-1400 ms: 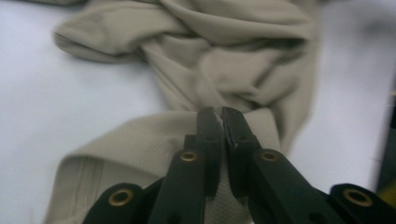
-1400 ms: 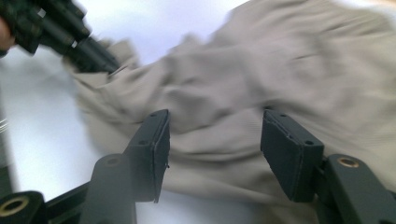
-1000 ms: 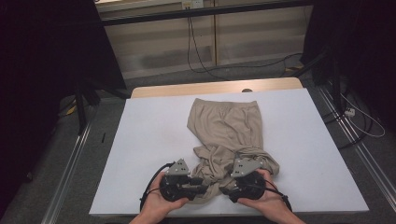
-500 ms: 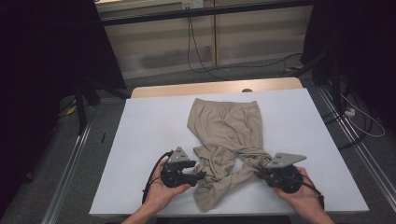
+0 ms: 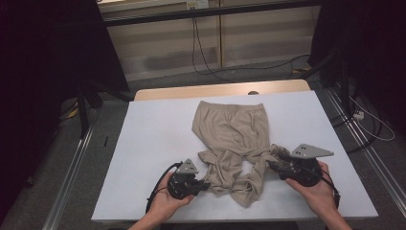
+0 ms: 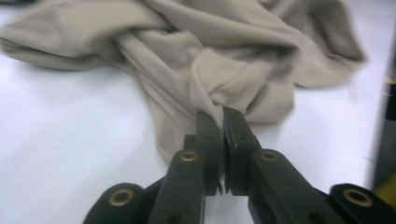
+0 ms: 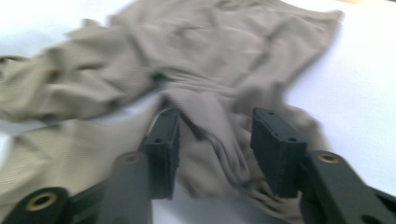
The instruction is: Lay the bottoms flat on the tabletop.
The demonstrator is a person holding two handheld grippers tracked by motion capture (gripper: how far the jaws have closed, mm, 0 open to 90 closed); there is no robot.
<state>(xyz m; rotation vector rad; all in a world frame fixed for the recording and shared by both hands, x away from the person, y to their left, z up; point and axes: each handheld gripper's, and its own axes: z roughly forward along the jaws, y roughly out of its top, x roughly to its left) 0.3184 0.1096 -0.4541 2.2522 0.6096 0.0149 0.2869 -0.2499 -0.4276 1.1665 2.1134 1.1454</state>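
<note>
A pair of beige ribbed-knit shorts lies on the white table, waistband toward the far edge and flat, while the leg ends nearer the person are bunched and twisted into ropes of fabric.

The left gripper, held in the person's left hand, sits at the near left of the garment. In the left gripper view its jaws are pressed together on a pinched fold of the shorts, with the cloth gathered into a small peak right at the tips (only a hairline gap shows between the jaws lower down).

The right gripper, in the right hand, is at the garment's near right corner, with its grey three-cornered plate tilted up toward the camera. In the right gripper view its jaws stand well apart, and a rumpled ridge of the shorts lies between them; the picture is blurred, so whether either jaw actually touches the cloth is hard to say, but they are not clamped on it.

The two grippers are well apart, with the twisted leg fabric stretched between them. A black cable loops from the left gripper over the table edge.
</note>
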